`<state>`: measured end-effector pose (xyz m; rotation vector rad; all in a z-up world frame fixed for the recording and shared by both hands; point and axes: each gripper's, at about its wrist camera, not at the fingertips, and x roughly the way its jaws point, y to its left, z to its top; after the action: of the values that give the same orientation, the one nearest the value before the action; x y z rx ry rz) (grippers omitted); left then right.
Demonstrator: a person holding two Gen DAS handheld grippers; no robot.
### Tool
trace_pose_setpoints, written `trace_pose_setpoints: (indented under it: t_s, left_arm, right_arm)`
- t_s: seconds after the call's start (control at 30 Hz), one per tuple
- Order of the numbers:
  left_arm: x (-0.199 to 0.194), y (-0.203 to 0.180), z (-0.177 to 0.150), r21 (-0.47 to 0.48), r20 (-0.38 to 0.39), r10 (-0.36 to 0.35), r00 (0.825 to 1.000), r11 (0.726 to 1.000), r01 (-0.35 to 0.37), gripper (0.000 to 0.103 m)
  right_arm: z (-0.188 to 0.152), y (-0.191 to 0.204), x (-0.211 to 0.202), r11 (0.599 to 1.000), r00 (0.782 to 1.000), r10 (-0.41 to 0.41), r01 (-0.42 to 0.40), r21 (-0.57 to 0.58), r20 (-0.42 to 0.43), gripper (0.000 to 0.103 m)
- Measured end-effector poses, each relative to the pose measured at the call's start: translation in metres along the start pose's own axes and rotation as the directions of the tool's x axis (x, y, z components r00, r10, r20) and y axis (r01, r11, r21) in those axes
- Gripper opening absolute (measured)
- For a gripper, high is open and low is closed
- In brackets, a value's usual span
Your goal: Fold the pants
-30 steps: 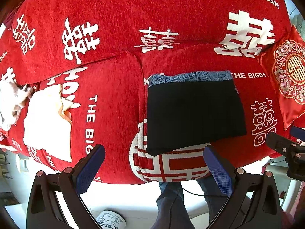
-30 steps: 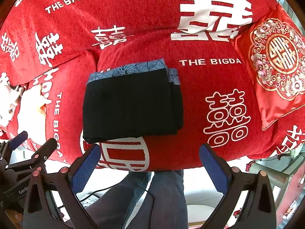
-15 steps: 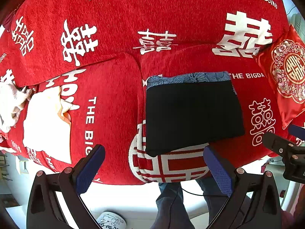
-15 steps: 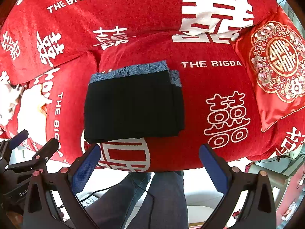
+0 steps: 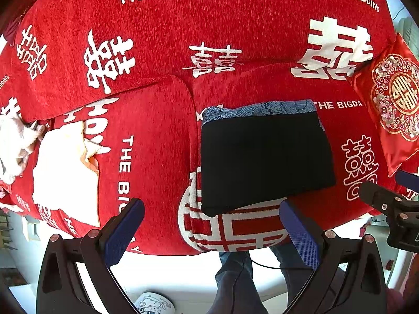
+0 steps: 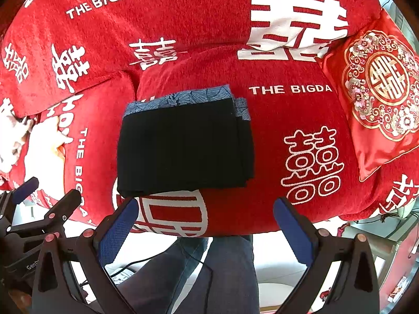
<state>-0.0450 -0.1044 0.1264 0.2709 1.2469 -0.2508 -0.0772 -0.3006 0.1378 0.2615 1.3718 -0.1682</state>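
Note:
Black pants [image 5: 264, 157] lie folded into a flat rectangle on a red sofa seat, on top of a blue patterned folded garment [image 5: 262, 108] that sticks out at the far edge. They also show in the right wrist view [image 6: 183, 144]. My left gripper [image 5: 209, 233] is open and empty, held off the sofa's front edge, below the pants. My right gripper [image 6: 207, 230] is open and empty too, just in front of the pants' near edge. Each gripper shows at the edge of the other's view.
The sofa [image 5: 157, 39] has a red cover with white lettering. A white and cream cloth [image 5: 65, 167] lies on the left seat. A red embroidered cushion [image 6: 379, 91] leans at the right. The person's legs in blue trousers [image 6: 222, 274] stand below the sofa's front edge.
Both grippers have drifted back slightly from the sofa. The pants have not moved and both grippers stay open.

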Motion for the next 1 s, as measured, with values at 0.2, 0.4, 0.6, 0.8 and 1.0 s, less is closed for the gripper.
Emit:
trace_pose_setpoints:
  t_s: [0.2, 0.4, 0.6, 0.8, 1.0]
  left_arm:
    - [-0.0009, 0.0020, 0.0015, 0.009, 0.003, -0.003, 1.000, 1.000, 0.003, 0.103]
    - [-0.0009, 0.0002, 0.0004, 0.020, 0.007, -0.008, 1.000, 1.000, 0.008, 0.103]
    - [-0.0016, -0.0009, 0.0002, 0.033, 0.014, -0.015, 1.000, 0.999, 0.015, 0.103]
    - [-0.0016, -0.0016, 0.0003, 0.031, 0.013, -0.013, 1.000, 0.999, 0.013, 0.103]
    - [-0.0013, -0.0006, -0.0002, 0.033, 0.014, -0.014, 1.000, 0.999, 0.014, 0.103]
  right_arm:
    - [0.0023, 0.0040, -0.0027, 1.000, 1.000, -0.002, 0.001, 0.003, 0.003, 0.103]
    - [0.0007, 0.0045, -0.0029, 1.000, 1.000, -0.002, 0.002, 0.006, 0.002, 0.103]
    - [0.0004, 0.0043, -0.0028, 1.000, 1.000, -0.002, 0.002, 0.007, 0.003, 0.103]
    - [0.0003, 0.0042, -0.0026, 1.000, 1.000, -0.002, 0.002, 0.006, 0.003, 0.103]
    - [0.0006, 0.0050, -0.0030, 1.000, 1.000, -0.003, 0.002, 0.006, 0.003, 0.103]
